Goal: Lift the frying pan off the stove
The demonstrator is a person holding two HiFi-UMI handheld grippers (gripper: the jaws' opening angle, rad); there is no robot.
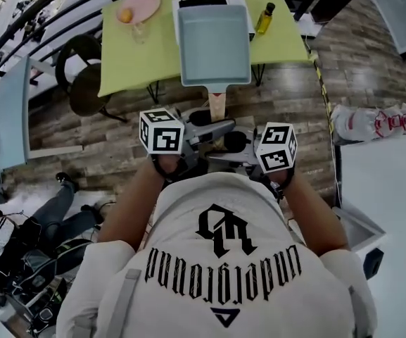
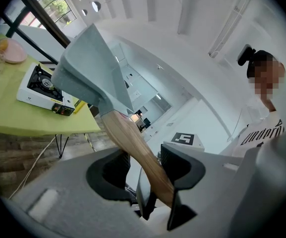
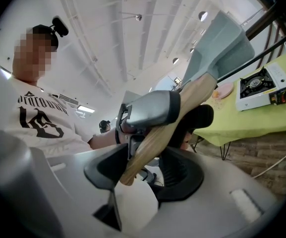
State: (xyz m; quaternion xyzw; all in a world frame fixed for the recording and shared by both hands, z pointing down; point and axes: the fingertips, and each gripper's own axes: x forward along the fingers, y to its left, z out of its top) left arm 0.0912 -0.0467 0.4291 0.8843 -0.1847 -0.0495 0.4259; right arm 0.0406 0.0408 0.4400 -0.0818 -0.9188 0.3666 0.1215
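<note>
Frying pan [image 1: 213, 48]: square, pale grey-blue, lifted off the stove and held in the air over the table's near edge, its wooden handle [image 2: 133, 143] pointing back toward the person.
Stove [image 2: 43, 86]: white single-burner unit on the table, burner bare, well apart from the pan in both gripper views.
Left claw [image 2: 145, 170]: clamped on the handle, which runs up between its dark pads toward the pan.
Right claw [image 3: 145, 170]: closed on the handle's butt end, just behind the left claw's grip.
Both claws: side by side in front of the person's chest, marker cubes facing up in the head view.
Table [image 1: 139, 62]: yellow-green top on thin black legs, over a wood-plank floor.
Pink plate [image 1: 143, 4]: at the far left of the table.
Bottle [image 1: 264, 17]: yellowish with a dark cap, upright just right of the stove.
</note>
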